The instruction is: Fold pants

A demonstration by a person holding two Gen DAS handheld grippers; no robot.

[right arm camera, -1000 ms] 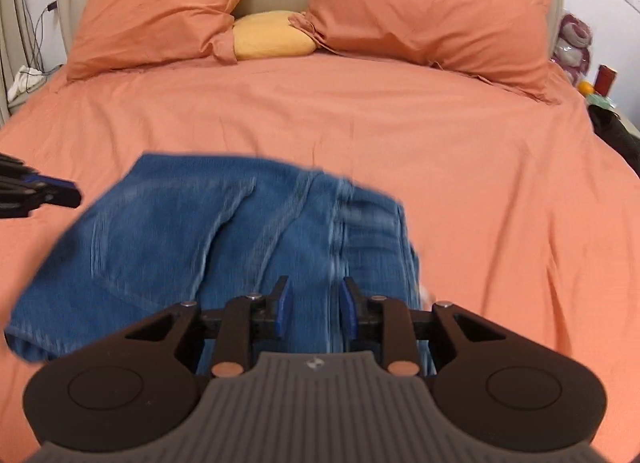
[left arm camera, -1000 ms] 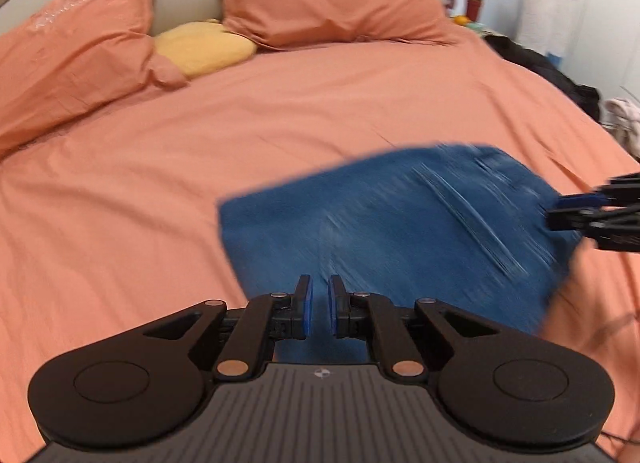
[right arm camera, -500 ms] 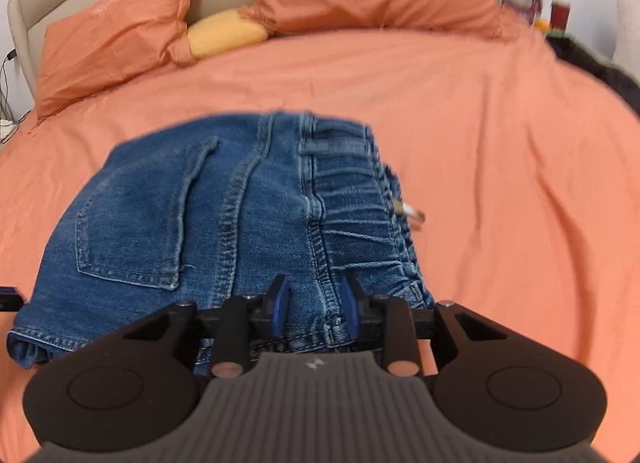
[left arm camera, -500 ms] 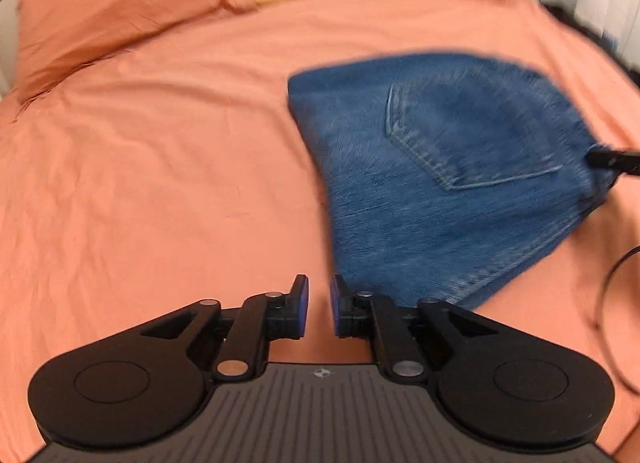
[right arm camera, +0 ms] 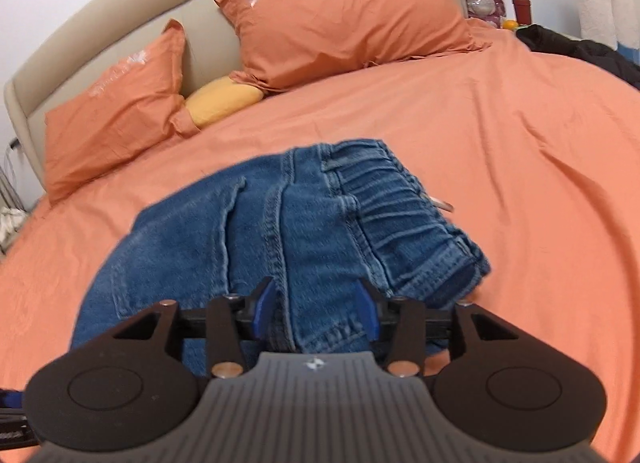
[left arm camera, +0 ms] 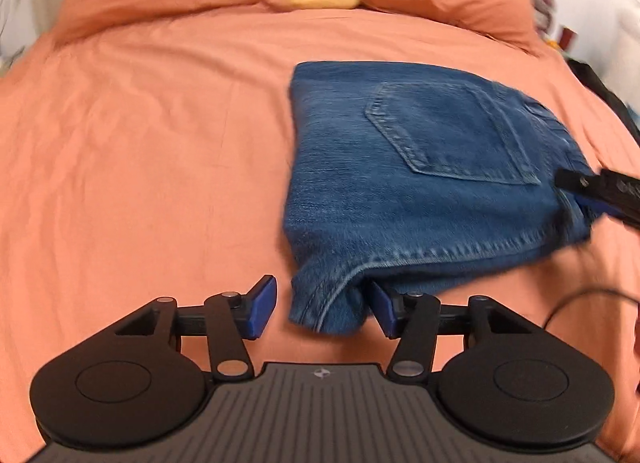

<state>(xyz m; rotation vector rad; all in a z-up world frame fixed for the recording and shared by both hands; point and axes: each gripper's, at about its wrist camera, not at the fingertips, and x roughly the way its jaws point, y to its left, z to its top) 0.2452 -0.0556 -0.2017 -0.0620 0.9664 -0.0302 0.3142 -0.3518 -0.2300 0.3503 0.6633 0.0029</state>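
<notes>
The blue denim pants [left arm camera: 420,167] lie folded into a compact bundle on the orange bed sheet [left arm camera: 140,163], back pocket up. My left gripper [left arm camera: 322,309] is open at the bundle's near corner, which lies between its blue pads. My right gripper [right arm camera: 316,309] is open, its pads on either side of the near denim edge [right arm camera: 304,263] by the elastic waistband. The right gripper's fingers [left arm camera: 600,191] also show in the left wrist view at the bundle's right side.
Two orange pillows [right arm camera: 340,19] and a yellow cushion [right arm camera: 222,101] lie at the beige headboard. A dark garment [right arm camera: 580,49], plush toys and small items sit beyond the bed's right edge. A black cable [left arm camera: 580,303] lies near the right.
Both grippers have opened wide and let go of the pants, which have dropped from the air and now rest flat on the bed.
</notes>
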